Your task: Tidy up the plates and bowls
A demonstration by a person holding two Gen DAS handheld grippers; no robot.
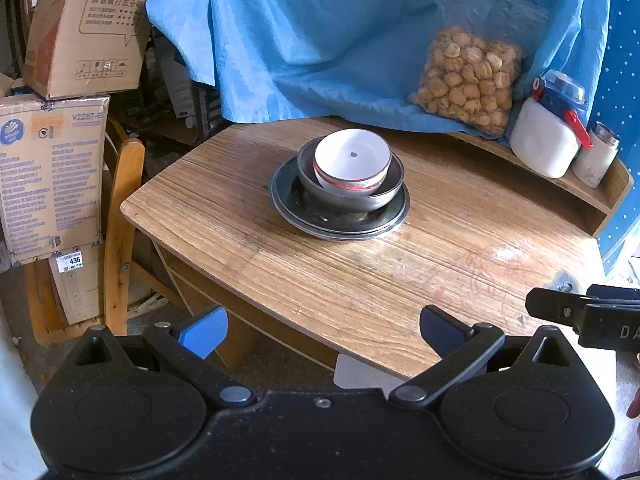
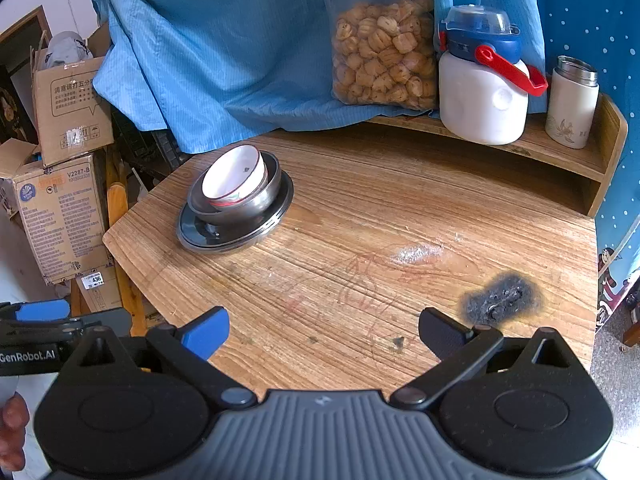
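**Left wrist view: dishes stacked, both grippers empty and back**

Left wrist view has the stack at the centre of the frame, on the wooden table point(image 1: 400, 280). A white bowl point(image 1: 352, 160) with a red band sits tilted inside a dark metal bowl point(image 1: 348, 196), which rests on dark plates point(image 1: 340, 224); I count what looks like two plate rims, though I can't be sure. In the right wrist view the same stack sits at centre left, near the table's far left corner.

The left gripper point(image 1: 324, 330) hangs at the bottom of its frame over the table's near edge, fingers spread wide with nothing between them. The right gripper point(image 2: 324, 330) is likewise released and empty, over the near part of the table, well apart from the stack.

From where I stand the nesting looks done or close to it: small inside large, bowls on plates. What seems left is squaring the white bowl, which leans toward one side of the metal one. That would call for a reach forward from either gripper, a light pinch on the white rim, and a small lift and settle. A hard nudge could rock the stack on the plates.

A snack bag point(image 2: 380, 52), a white jug point(image 2: 484, 96) and a flask point(image 2: 572, 108) stand on the shelf at upper right, clear of the work.
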